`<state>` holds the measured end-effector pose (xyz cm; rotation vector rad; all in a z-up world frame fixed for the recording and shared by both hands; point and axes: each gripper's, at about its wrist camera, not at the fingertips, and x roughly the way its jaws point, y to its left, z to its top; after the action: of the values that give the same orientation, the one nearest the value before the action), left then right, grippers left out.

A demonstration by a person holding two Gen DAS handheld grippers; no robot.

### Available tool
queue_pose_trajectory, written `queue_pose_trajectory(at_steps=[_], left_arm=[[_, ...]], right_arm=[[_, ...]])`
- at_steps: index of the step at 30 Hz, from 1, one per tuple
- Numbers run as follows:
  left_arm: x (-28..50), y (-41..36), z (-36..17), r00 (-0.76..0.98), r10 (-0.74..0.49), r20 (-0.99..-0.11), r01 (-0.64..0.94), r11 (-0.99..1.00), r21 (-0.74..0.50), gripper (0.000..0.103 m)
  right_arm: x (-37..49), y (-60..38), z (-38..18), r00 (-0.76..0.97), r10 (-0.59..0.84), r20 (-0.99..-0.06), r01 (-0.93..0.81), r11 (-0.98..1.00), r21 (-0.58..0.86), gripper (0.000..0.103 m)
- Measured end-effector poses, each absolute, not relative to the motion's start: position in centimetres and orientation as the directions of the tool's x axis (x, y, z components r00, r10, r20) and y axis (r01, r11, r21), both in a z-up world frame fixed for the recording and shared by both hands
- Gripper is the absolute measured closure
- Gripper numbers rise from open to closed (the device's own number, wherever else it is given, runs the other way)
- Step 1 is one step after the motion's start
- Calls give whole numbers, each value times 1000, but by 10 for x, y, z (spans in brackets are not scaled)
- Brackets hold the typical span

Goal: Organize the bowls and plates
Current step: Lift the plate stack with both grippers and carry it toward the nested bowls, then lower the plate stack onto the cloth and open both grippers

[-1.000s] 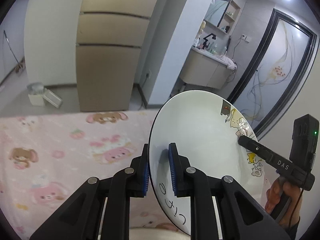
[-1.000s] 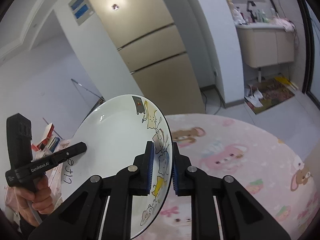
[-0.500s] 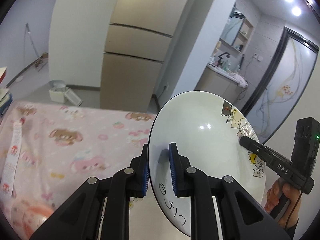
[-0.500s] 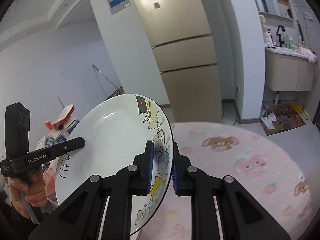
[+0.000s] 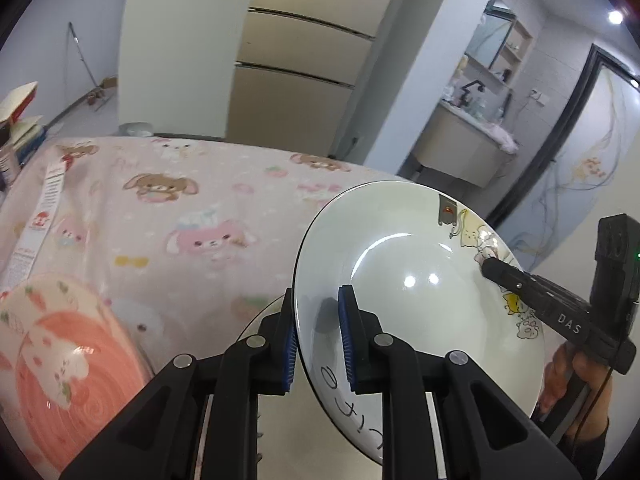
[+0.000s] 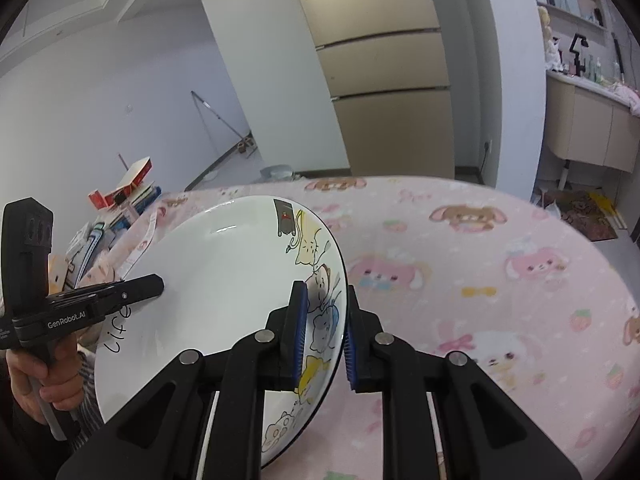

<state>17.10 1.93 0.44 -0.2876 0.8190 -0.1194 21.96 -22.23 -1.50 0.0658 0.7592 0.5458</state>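
A white plate with cartoon cats and the word "life" on its rim is held in the air on edge by both grippers. My left gripper is shut on its rim at the "life" side. My right gripper is shut on the opposite rim, over the cat drawings; the plate also shows in the right wrist view. A pink and orange patterned plate lies on the table at lower left. A pale dish rim shows beneath my left gripper, mostly hidden.
The table is covered by a pink cartoon-animal cloth. A stack of books and boxes stands at the table's far left edge. A beige fridge and a washbasin cabinet stand behind.
Both grippers have carried the plate lower and tipped downward toward the table. The pink patterned plate and more of the cloth have come into view.
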Motion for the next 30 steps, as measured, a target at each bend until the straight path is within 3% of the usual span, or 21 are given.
queue_pose_trajectory(at_steps=[13,26,30], left_arm=[[163,4,-18,662,-154,-733,3,979,-203,81],[159,-8,-34,631,-17,-776,-8,1000,-29,78],[157,-11,-34,634,13,-773,-14,1000,5,78]], right_arm=[[223,-227,-42,539,503,-676,-422,855,300,87],[207,-207,-30,584,425,-691,-472,871,138,87],[207,-207,-31,577,432,-693,-476,867,144,87]])
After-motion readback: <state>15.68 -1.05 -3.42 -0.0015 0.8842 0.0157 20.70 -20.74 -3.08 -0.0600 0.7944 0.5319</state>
